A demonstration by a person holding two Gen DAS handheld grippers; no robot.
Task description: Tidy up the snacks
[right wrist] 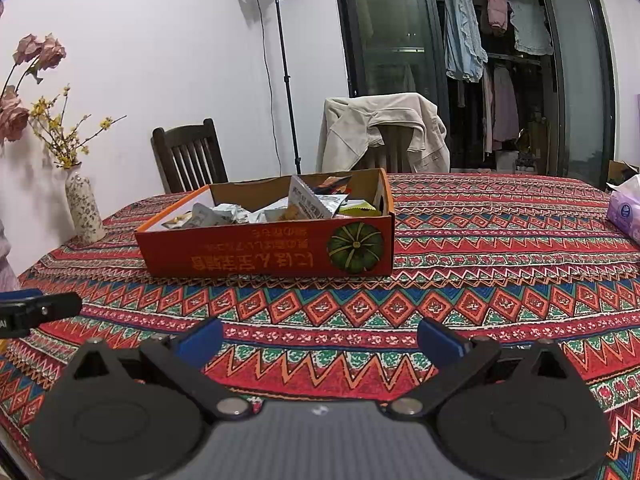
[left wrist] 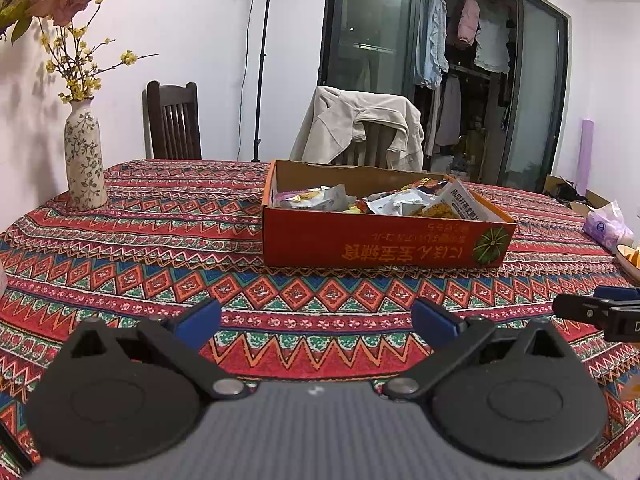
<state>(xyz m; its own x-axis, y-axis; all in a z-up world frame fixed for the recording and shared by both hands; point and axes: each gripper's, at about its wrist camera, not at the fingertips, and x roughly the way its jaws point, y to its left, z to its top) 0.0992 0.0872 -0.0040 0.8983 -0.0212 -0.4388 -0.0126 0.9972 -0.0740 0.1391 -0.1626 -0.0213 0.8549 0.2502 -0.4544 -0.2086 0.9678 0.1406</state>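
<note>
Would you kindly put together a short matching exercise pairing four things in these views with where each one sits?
Things:
1. vase
2. jacket
3. snack packets
4. tissue pack

Places:
A. inside the orange box
B. draped over a chair back
C. table's far left, by the wall
D. table's right edge

Pairs: 1-C, 2-B, 3-A, 4-D

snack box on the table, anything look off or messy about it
The cardboard box sits with its printed lettering upside down toward both cameras. The snack packets inside lie in a loose jumble, some poking above the rim, none spilled onto the tablecloth. Both claws, left and right, are open and empty.
</note>
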